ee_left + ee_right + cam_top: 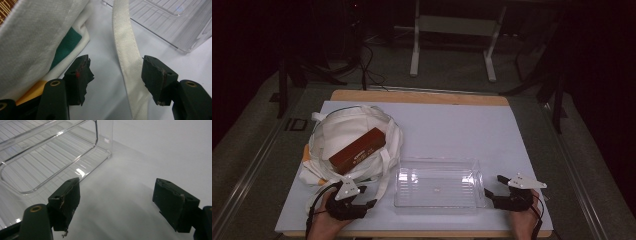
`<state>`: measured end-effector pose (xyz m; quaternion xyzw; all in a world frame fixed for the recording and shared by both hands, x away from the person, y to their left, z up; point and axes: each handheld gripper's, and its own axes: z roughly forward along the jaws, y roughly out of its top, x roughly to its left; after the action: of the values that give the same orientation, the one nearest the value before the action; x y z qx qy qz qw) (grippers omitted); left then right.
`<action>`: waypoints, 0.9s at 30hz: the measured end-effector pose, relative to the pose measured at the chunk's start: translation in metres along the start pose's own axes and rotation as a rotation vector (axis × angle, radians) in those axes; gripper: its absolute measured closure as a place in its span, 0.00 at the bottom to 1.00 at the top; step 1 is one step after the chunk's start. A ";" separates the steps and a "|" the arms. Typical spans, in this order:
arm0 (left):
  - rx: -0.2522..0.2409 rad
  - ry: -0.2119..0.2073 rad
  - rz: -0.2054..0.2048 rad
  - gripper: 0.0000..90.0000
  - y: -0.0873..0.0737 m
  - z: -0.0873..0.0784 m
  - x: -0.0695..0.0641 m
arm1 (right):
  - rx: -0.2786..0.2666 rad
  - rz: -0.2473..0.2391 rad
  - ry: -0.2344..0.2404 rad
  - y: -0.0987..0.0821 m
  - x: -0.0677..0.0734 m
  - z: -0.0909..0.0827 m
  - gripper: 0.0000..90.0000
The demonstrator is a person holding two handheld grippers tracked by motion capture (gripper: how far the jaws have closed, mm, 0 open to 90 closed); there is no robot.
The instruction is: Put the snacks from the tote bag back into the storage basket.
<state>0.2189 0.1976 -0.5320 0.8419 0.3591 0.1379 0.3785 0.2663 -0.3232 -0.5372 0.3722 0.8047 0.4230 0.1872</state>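
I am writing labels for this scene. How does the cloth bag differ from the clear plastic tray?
The cloth bag is soft, white and rumpled; the clear plastic tray is rigid, see-through and rectangular. The bag holds a brown box, while the tray is empty. The bag lies at the left, by the left gripper; the tray sits in the middle, nearer the right gripper. Both rest open side up on the white table cover.

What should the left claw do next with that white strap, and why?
Probably close on the strap. The left claw is open, with the cloth bag's strap lying loose on the table between its jaws, nearer the right-hand one. A small squeeze should catch it. The right claw waits open beside the clear tray.
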 end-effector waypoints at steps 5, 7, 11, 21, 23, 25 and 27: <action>0.003 0.003 0.013 0.45 0.003 -0.002 -0.002 | -0.001 -0.006 0.000 0.000 0.001 0.000 0.23; 0.000 -0.002 0.011 0.45 0.004 -0.002 -0.002 | -0.003 -0.008 0.004 0.000 0.001 -0.001 0.23; 0.005 -0.003 0.008 0.44 0.006 -0.003 -0.002 | -0.012 -0.012 0.004 0.000 0.001 -0.001 0.23; 0.007 -0.001 0.021 0.44 0.011 -0.009 -0.002 | -0.022 -0.018 0.010 -0.001 0.001 -0.002 0.23; 0.007 0.000 0.023 0.44 0.012 -0.011 -0.003 | -0.020 -0.017 0.011 -0.001 0.002 -0.002 0.23; 0.010 -0.003 0.023 0.44 0.012 -0.011 -0.004 | -0.021 -0.021 0.011 -0.001 0.002 -0.002 0.23; 0.018 -0.002 0.034 0.44 0.013 -0.012 -0.005 | -0.023 -0.021 0.010 -0.001 0.002 -0.002 0.23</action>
<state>0.2156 0.1942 -0.5147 0.8514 0.3456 0.1403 0.3688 0.2631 -0.3232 -0.5368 0.3593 0.8046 0.4320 0.1920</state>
